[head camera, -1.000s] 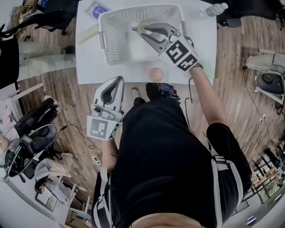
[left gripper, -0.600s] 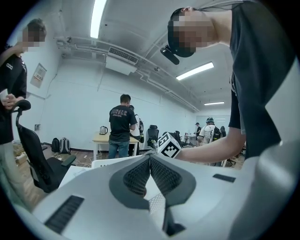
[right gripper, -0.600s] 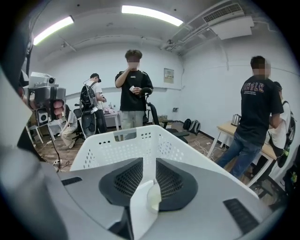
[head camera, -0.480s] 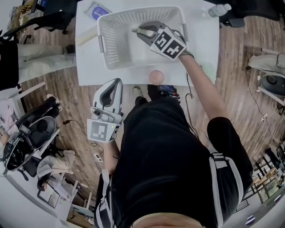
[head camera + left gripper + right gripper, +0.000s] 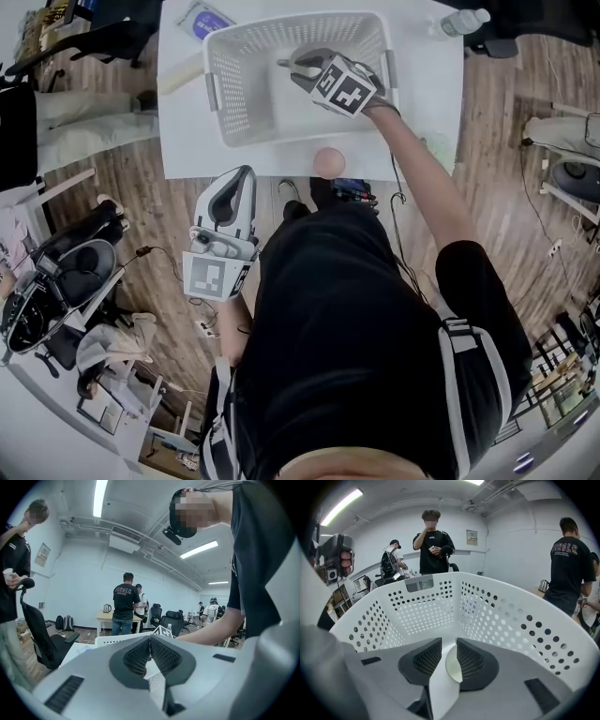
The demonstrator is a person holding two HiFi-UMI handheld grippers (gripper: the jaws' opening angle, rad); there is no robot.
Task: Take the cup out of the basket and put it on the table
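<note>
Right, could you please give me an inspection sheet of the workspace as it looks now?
Surface: white table carrying the basket.
Job's things: cup down inside the white basket, not yet on the table.
Clutter: blue-labelled packet, bottle, pale stick left of the basket, pink round thing at the table's near edge.
Grippers: right gripper inside the basket, jaws closed on the cup; left gripper shut, empty, held low off the table.
Cables: loose cable on the floor by the person.
Surroundings: wooden floor, office chair, people standing.
</note>
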